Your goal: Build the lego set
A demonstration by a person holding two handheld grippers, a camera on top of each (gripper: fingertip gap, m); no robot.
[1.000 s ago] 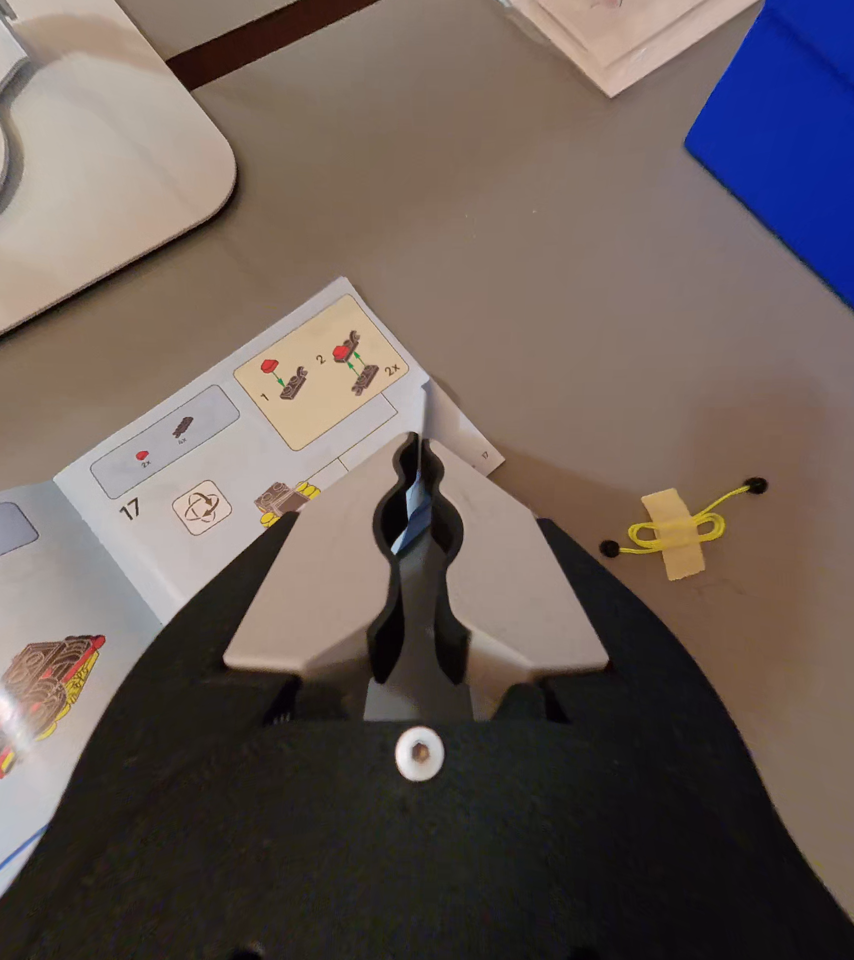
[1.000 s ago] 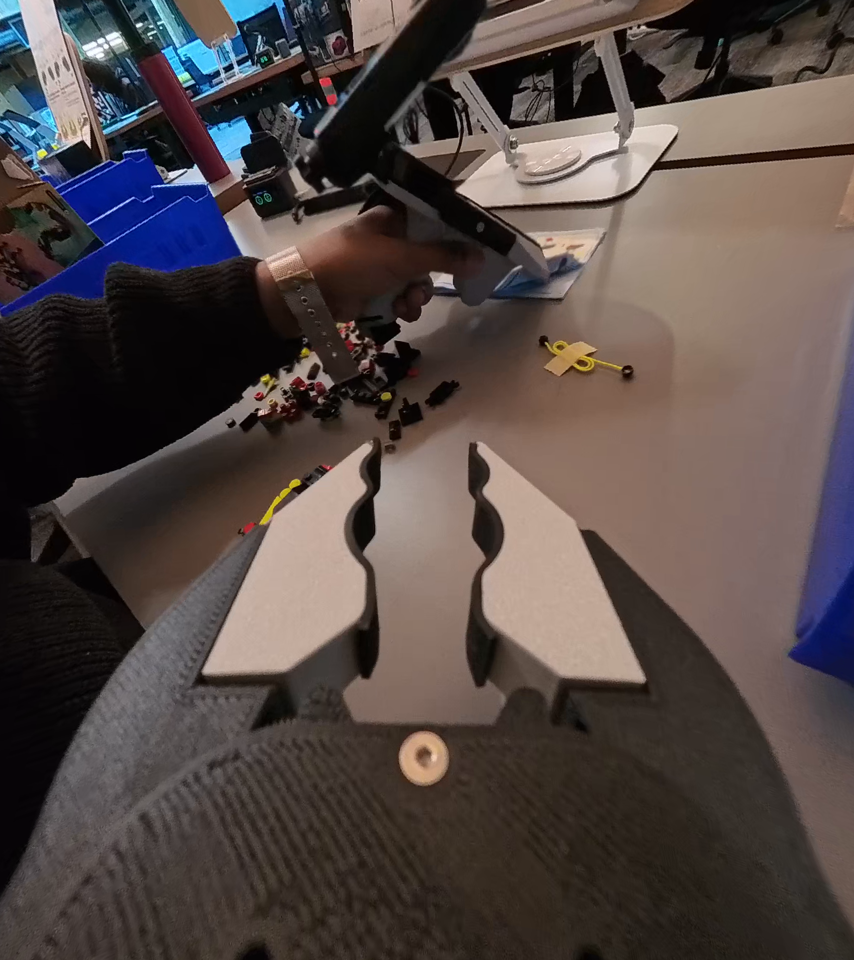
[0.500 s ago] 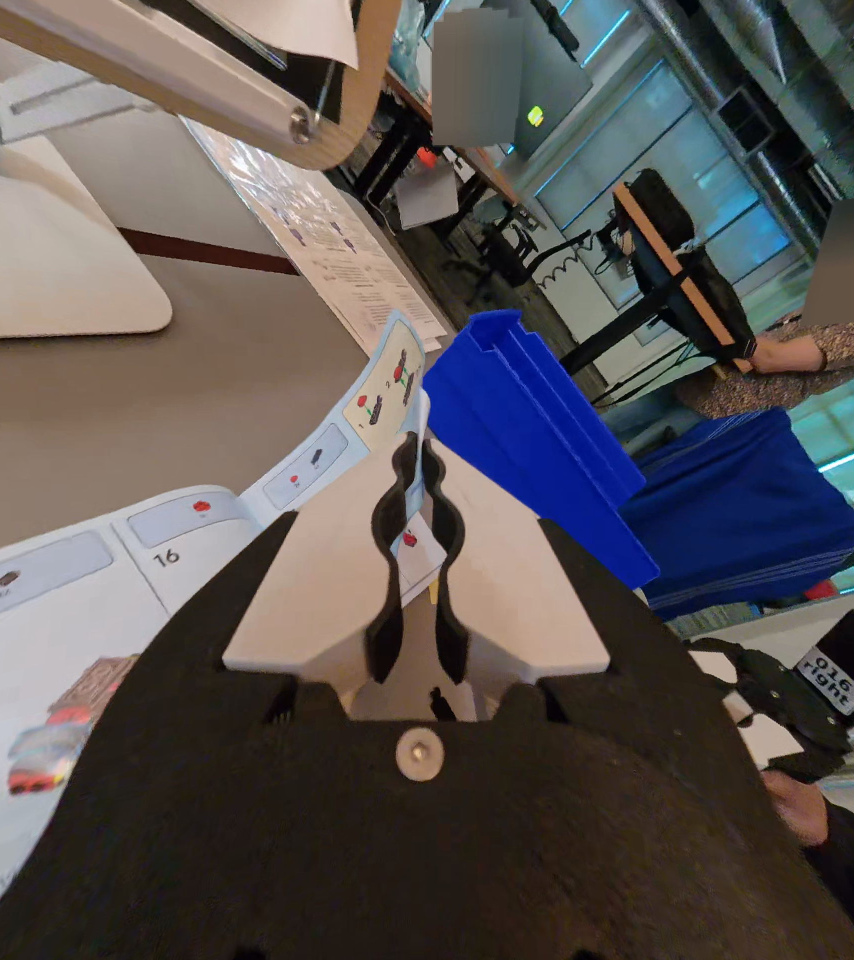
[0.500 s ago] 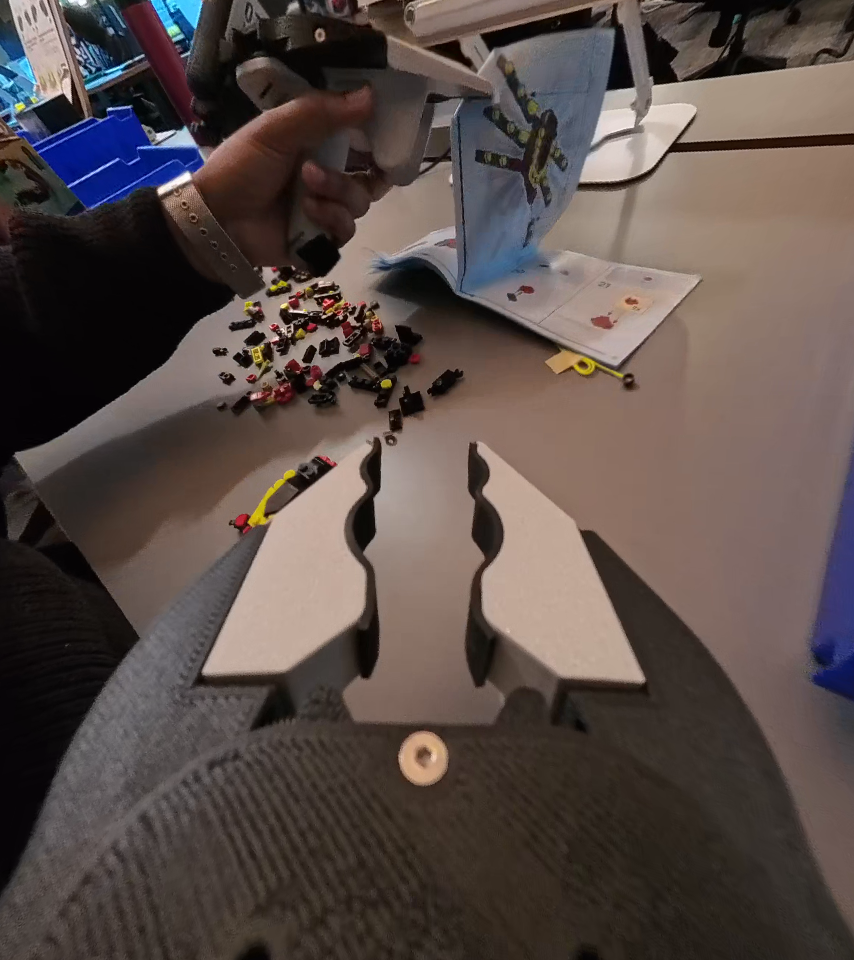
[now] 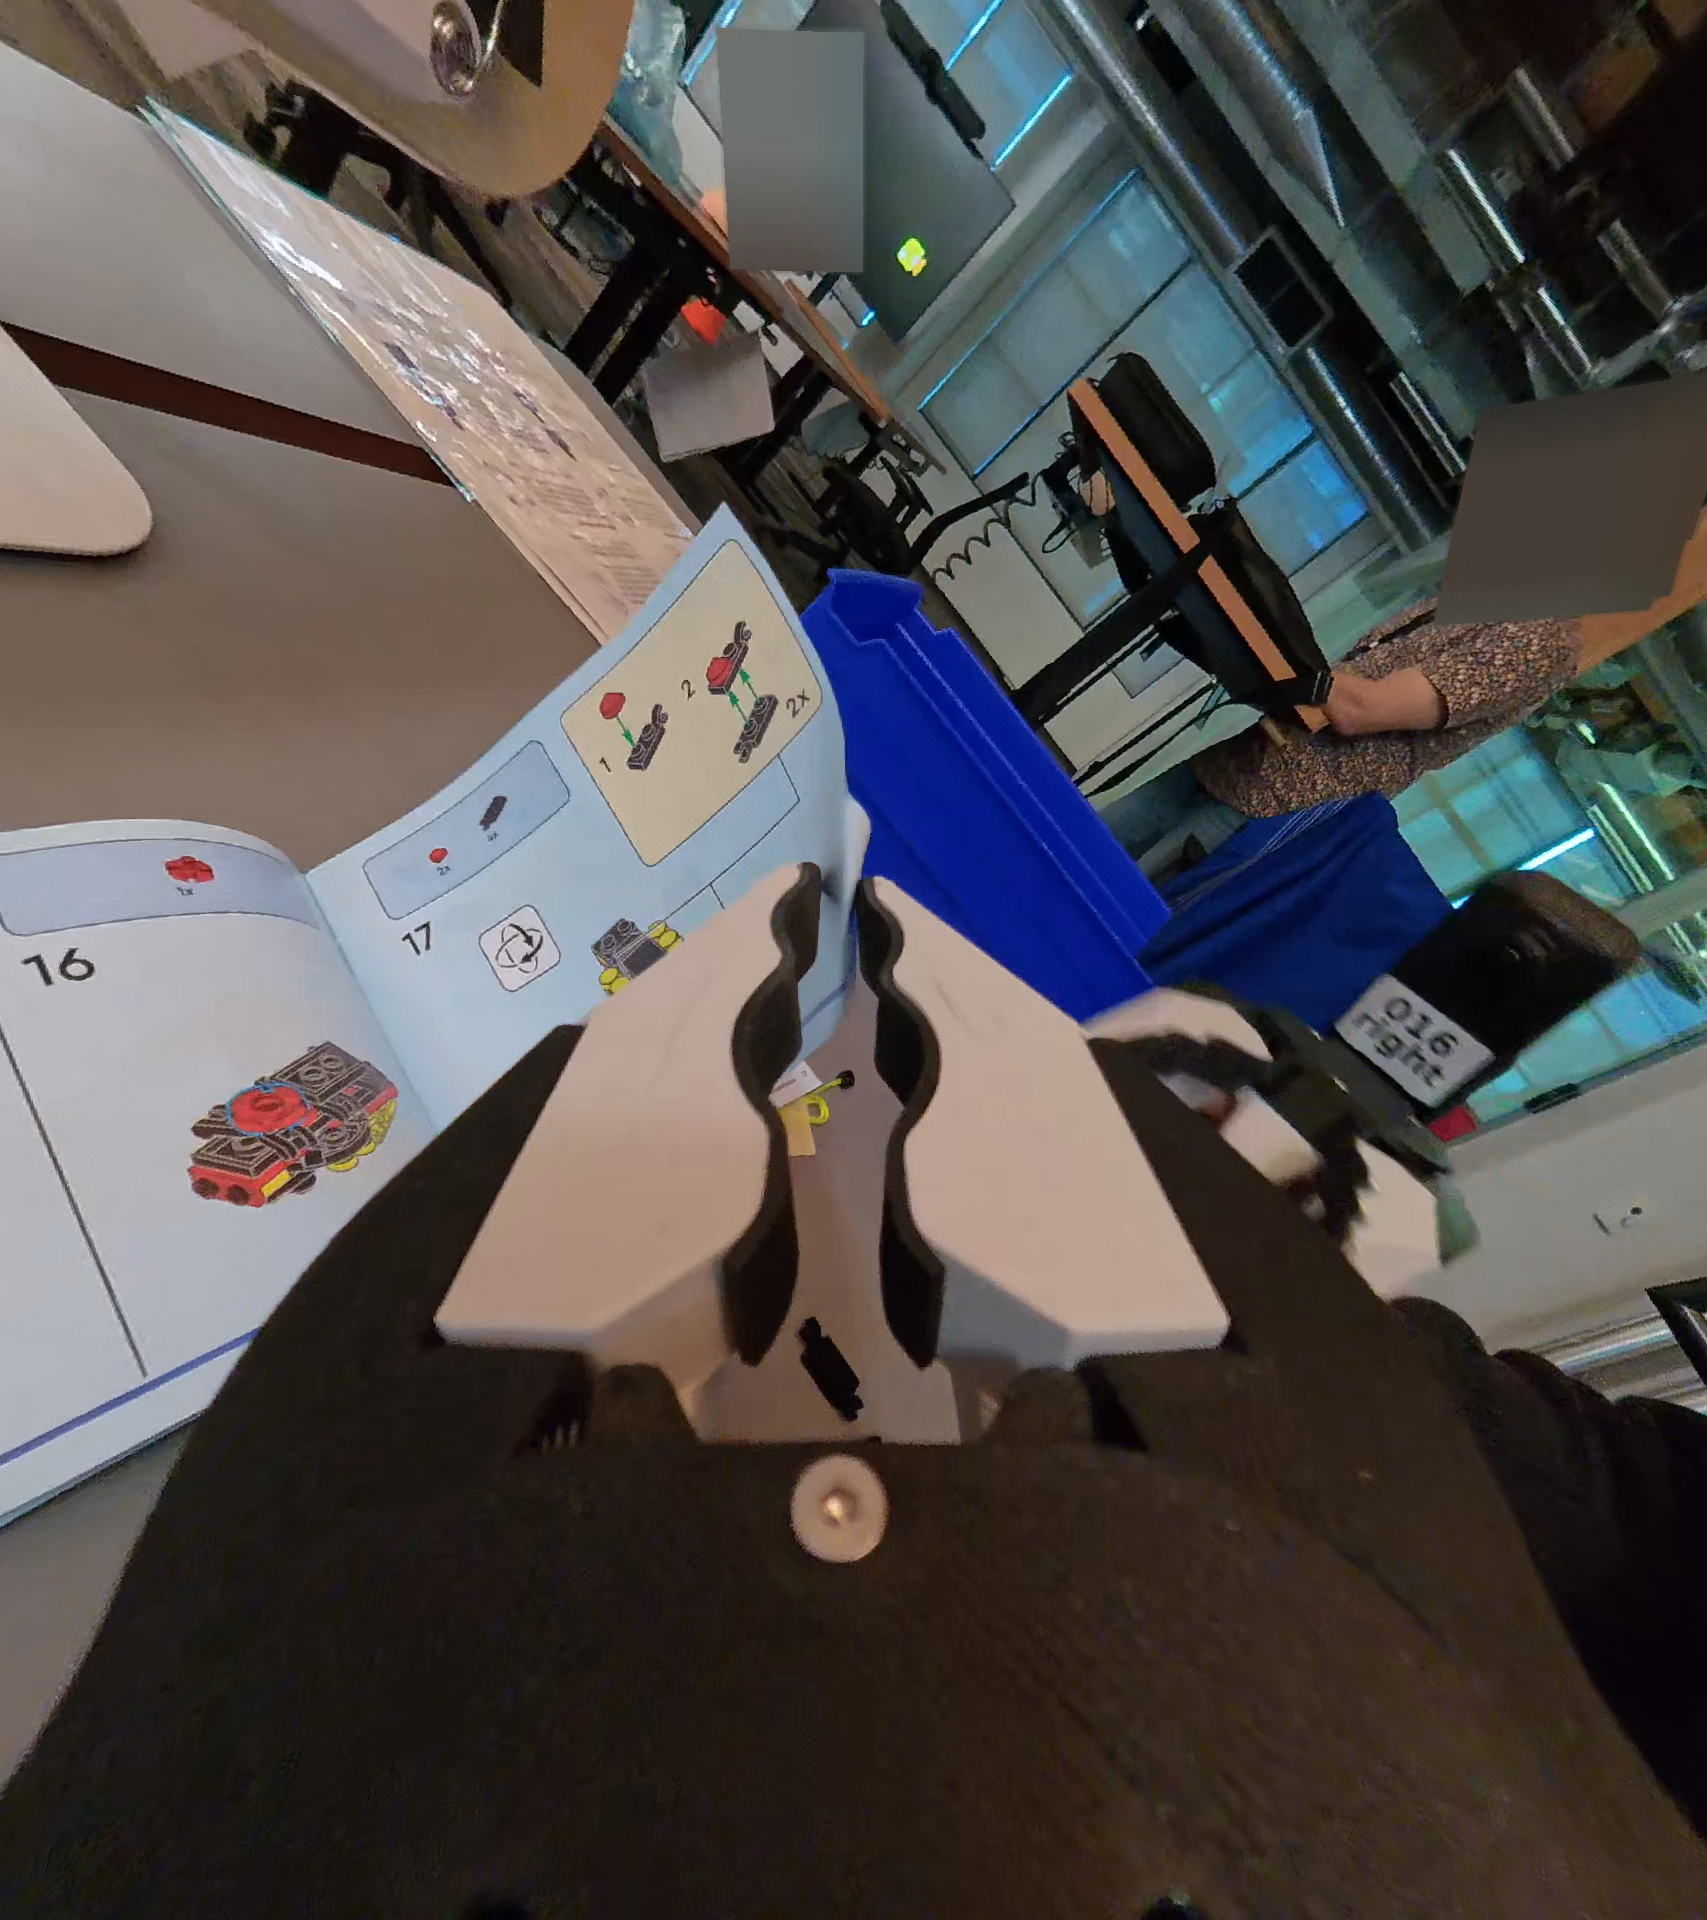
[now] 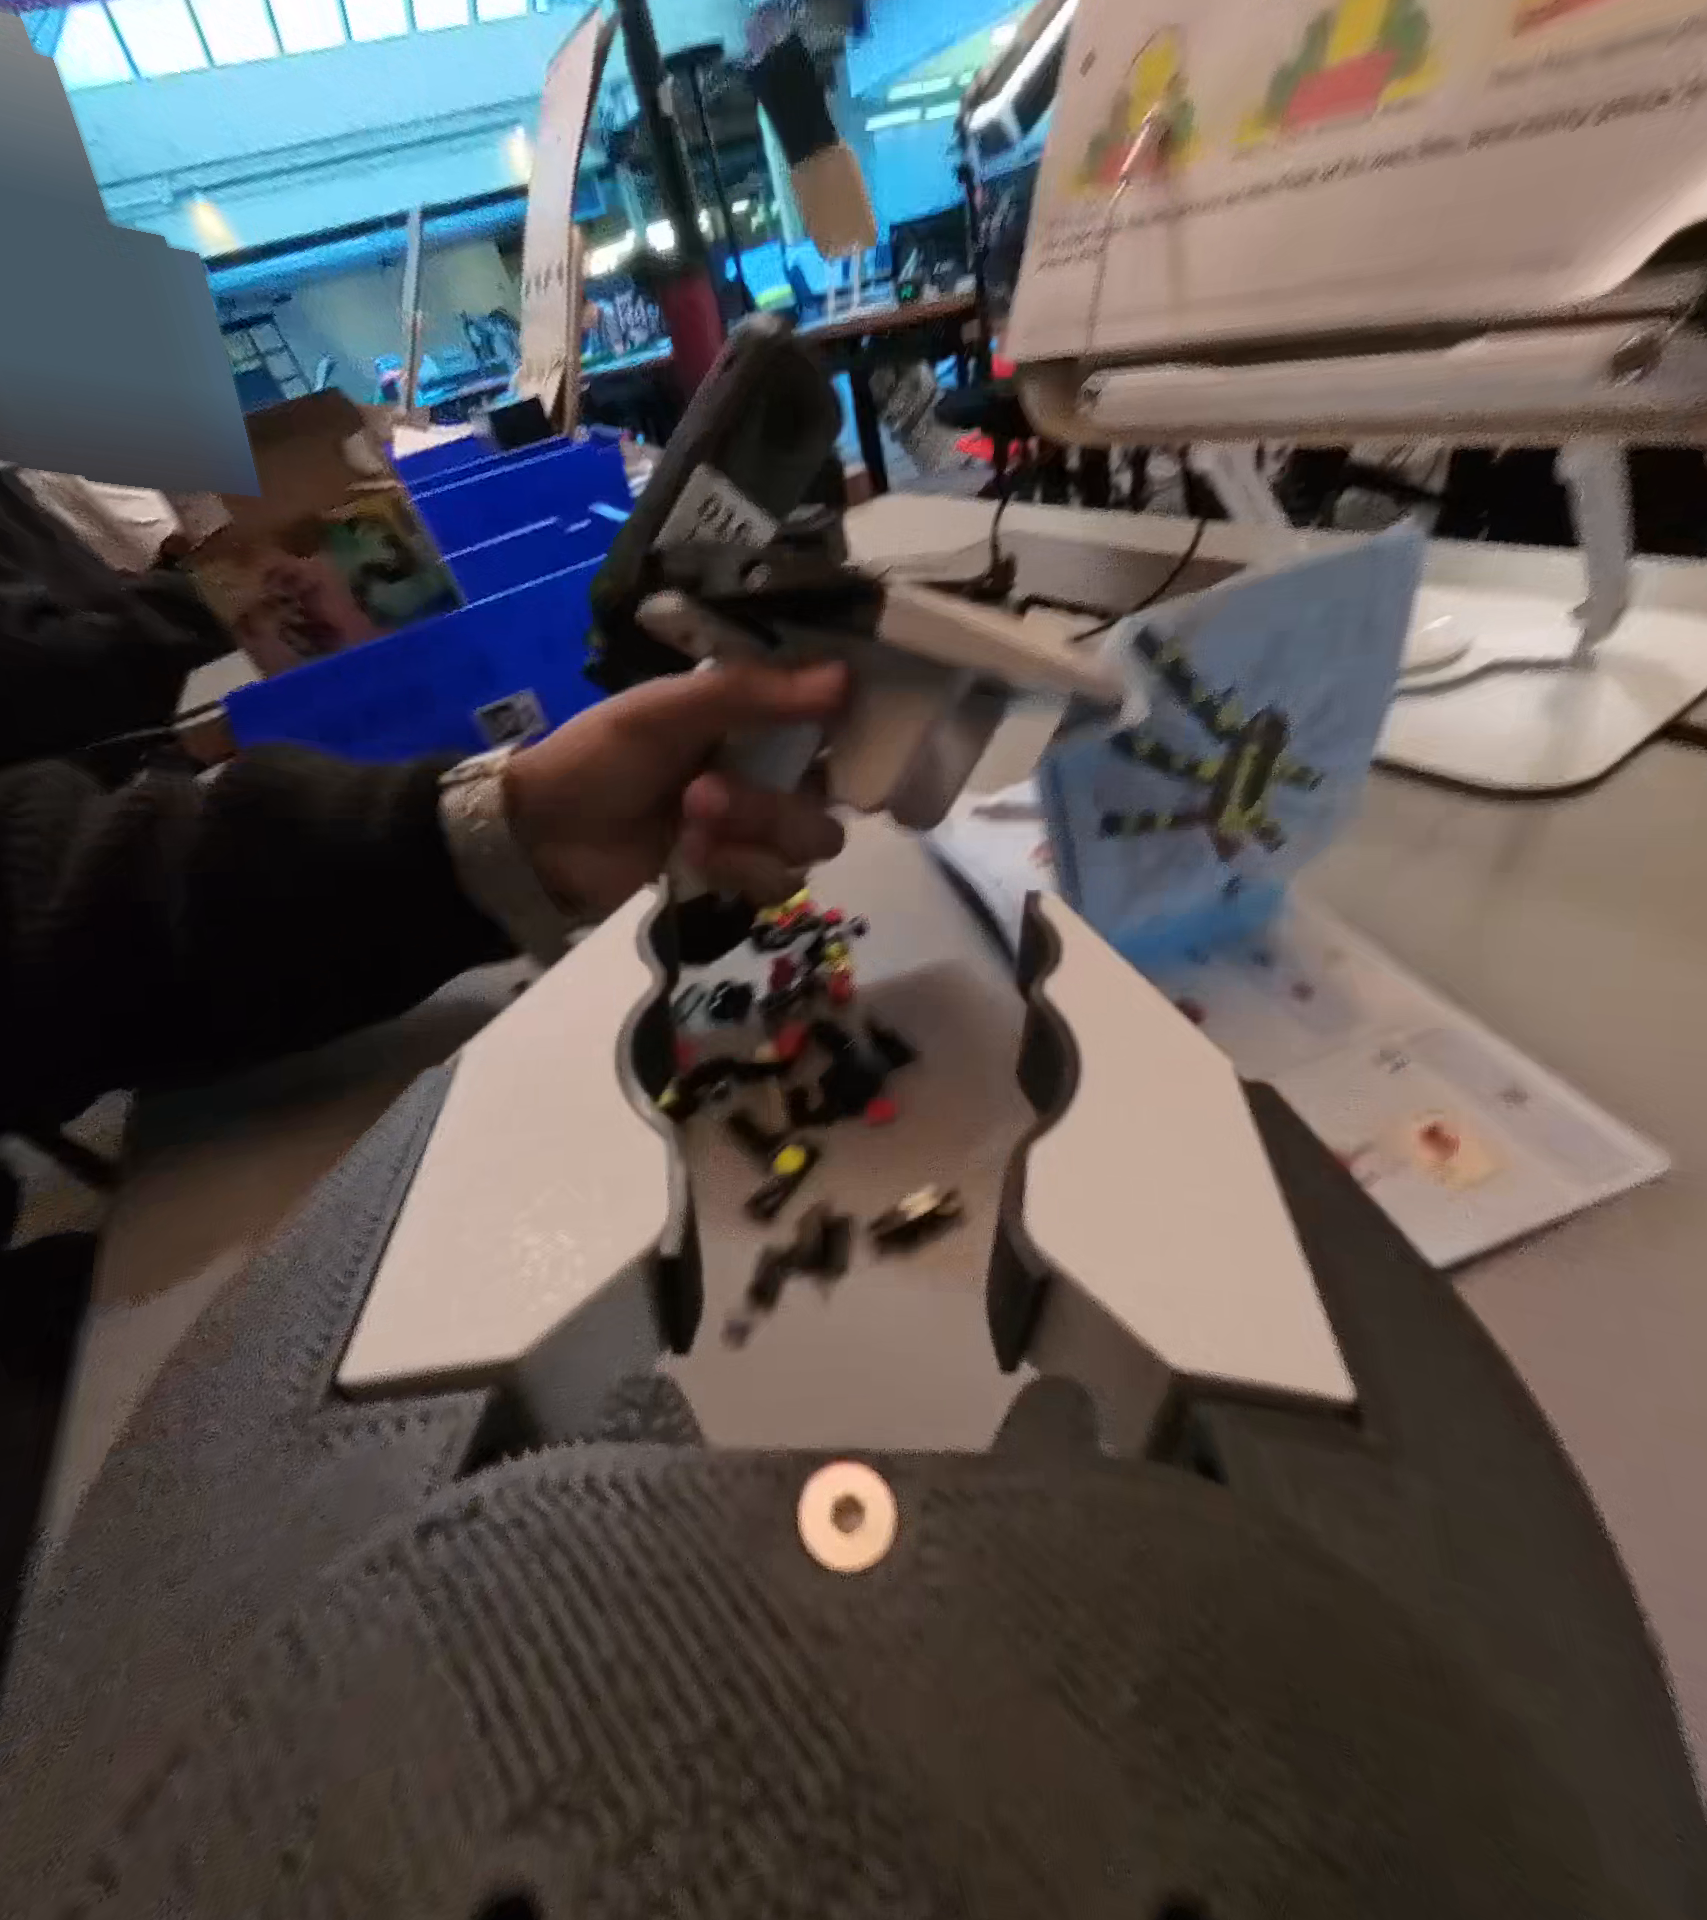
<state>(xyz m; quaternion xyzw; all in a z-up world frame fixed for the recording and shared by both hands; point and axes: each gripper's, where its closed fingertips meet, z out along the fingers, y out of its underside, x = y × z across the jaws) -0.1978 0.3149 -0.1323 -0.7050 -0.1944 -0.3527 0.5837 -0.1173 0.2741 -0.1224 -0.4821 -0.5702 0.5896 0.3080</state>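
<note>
An open light-blue instruction booklet lies on the grey table. Its right-hand page stands curled up off the table. My left gripper is at that page's outer edge. Its fingertips stand a narrow gap apart with the edge between them, so the pads do not press on it. The right wrist view shows the same: the left gripper, held in a hand, is at the corner of the raised page. My right gripper is wide open and empty above a pile of small black, red and yellow bricks.
A blue bin stands right of the booklet. A yellow string with a paper tag lies under the raised page. A white stand base is at the back and more blue bins at the far left. A laminated sheet lies beyond the booklet.
My left gripper, shut on the page's edge, lifted and turned the page up off the table; its fingertips have now parted slightly. My right gripper opened wide and moved over the brick pile.
</note>
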